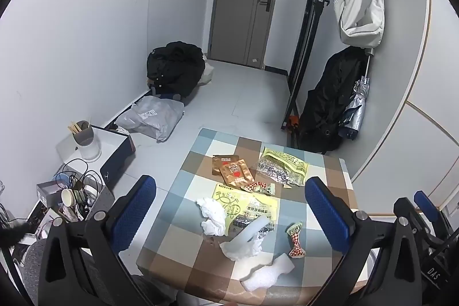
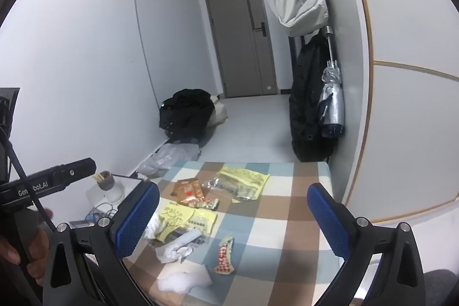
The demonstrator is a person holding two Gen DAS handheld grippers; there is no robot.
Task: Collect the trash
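Trash lies spread over a small table with a checked cloth (image 1: 321, 162) (image 2: 301, 177). I see crumpled white tissues (image 1: 211, 215) (image 2: 175, 248), yellow snack bags (image 1: 282, 165) (image 2: 241, 179), brown sachets (image 1: 233, 170) (image 2: 189, 191), a red-checked wrapper (image 1: 295, 240) (image 2: 224, 255) and white foam pieces (image 1: 266, 271) (image 2: 183, 281). My left gripper (image 1: 229, 215) hovers over the near half of the table, open and empty. My right gripper (image 2: 233, 222) also hangs open above the table, nothing between its blue pads (image 2: 328, 218).
Left of the table stand a cluttered low shelf with cables (image 1: 77, 179), a paper cup (image 1: 68, 197) and a white pot with sticks (image 1: 86, 139). Black bags (image 1: 175, 68) and grey parcels (image 1: 152, 116) lie on the floor. A coat (image 1: 330, 105), umbrella (image 1: 355, 108) and white bag (image 1: 361, 10) hang at the right wall.
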